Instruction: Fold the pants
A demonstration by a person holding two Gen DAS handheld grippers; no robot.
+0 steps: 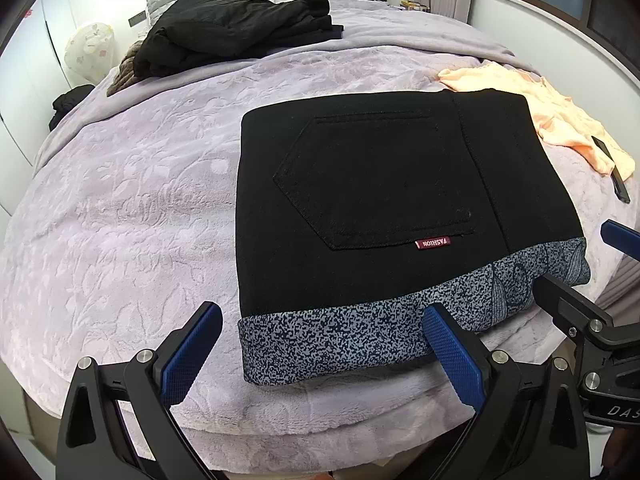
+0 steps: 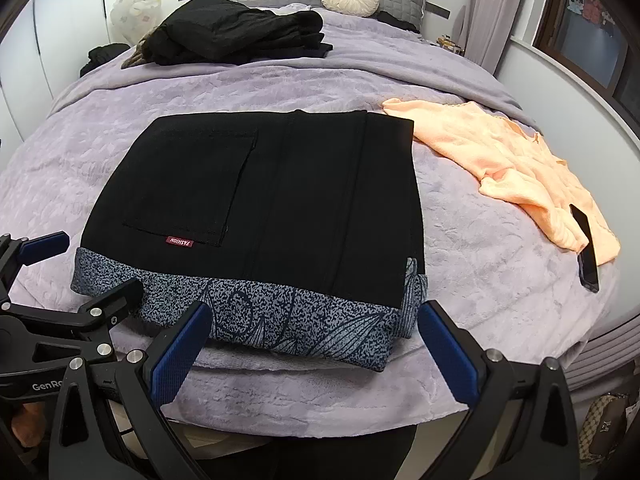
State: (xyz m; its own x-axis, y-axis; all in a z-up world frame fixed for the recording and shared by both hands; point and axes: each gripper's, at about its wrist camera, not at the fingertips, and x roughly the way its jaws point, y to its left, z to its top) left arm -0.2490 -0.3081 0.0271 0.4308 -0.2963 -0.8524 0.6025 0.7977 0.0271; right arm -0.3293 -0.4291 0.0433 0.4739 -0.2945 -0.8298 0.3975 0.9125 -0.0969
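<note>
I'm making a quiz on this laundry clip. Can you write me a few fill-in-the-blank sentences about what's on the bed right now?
1. The folded black pants show a small red tag reading ____.
2. To the right of the pants lies a crumpled ____ garment.
3. Both the left gripper and the right gripper have their jaws ____, holding nothing.
4. A dark phone rests partly on that garment's ____ edge.

Missing words: FASHION; peach; open; near
</note>
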